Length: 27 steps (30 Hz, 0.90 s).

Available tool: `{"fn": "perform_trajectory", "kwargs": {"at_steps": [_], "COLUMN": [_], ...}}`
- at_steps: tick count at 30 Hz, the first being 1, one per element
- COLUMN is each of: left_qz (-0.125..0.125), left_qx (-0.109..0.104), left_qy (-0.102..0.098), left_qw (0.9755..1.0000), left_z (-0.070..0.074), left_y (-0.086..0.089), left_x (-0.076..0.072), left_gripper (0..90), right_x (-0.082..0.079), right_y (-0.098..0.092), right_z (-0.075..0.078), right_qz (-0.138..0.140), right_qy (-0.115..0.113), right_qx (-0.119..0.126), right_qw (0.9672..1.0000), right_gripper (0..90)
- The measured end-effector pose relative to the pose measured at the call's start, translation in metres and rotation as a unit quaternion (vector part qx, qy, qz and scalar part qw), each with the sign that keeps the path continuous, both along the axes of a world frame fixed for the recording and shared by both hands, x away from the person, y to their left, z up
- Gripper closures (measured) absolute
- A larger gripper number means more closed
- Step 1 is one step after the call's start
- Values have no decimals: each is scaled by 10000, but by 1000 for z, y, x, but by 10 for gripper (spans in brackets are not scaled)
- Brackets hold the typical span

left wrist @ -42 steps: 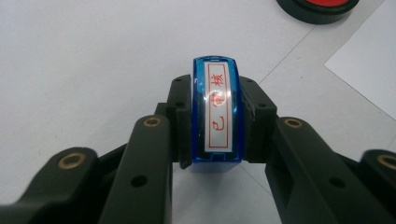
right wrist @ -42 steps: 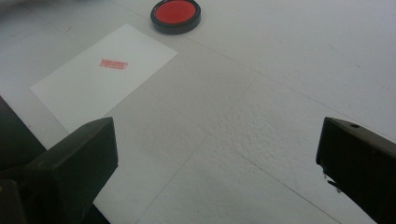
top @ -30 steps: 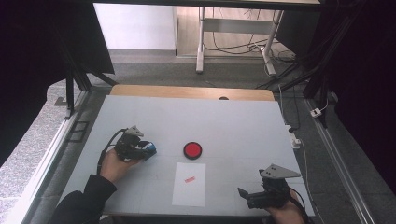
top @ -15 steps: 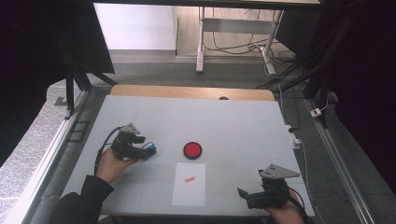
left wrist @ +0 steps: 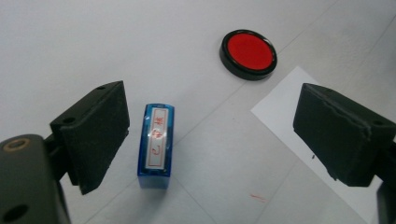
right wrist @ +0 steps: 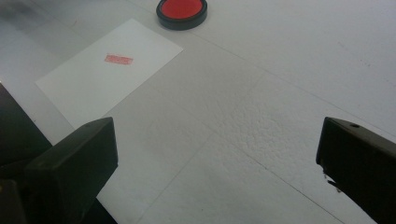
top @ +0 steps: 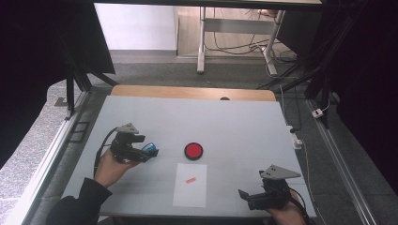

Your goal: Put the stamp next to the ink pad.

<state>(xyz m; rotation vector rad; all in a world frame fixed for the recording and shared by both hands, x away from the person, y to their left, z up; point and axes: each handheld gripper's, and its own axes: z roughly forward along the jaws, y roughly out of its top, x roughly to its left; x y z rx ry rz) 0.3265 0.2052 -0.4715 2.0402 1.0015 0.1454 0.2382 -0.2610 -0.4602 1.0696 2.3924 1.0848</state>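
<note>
Blue stamp [left wrist: 156, 144] label: red characters, unreadable

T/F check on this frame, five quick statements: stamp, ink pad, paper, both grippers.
1. The blue stamp stands on the table, free of the left gripper pads. True; the jaws have just been opening.
2. The ink pad sits on the paper. False: it is on the table beyond the sheet.
3. The paper bears a red imprint. True.
4. The right gripper holds the stamp. False: its jaws are open and empty.
5. The ink pad is lidded. False: red surface exposed.
</note>
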Motion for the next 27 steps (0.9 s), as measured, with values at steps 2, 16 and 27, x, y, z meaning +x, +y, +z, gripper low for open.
{"fn": "perform_trajectory", "kwargs": {"at_steps": [2, 16, 27], "left_qz": [0, -80, 35], "left_qx": [-5, -2, -168], "left_qy": [8, -190, -232], "left_qw": [10000, 9998, 9996], "left_z": [2, 14, 15], "left_y": [1, 10, 29], "left_x": [-3, -37, -67], "left_gripper": [101, 30, 1], "right_x": [0, 0, 0], "right_y": [0, 0, 0], "right_z": [0, 0, 0], "right_qz": [6, 20, -27], "right_qy": [4, 1, -16], "right_qx": [-25, -37, -25], "right_qw": [10000, 10000, 10000], "right_gripper": [0, 0, 0]}}
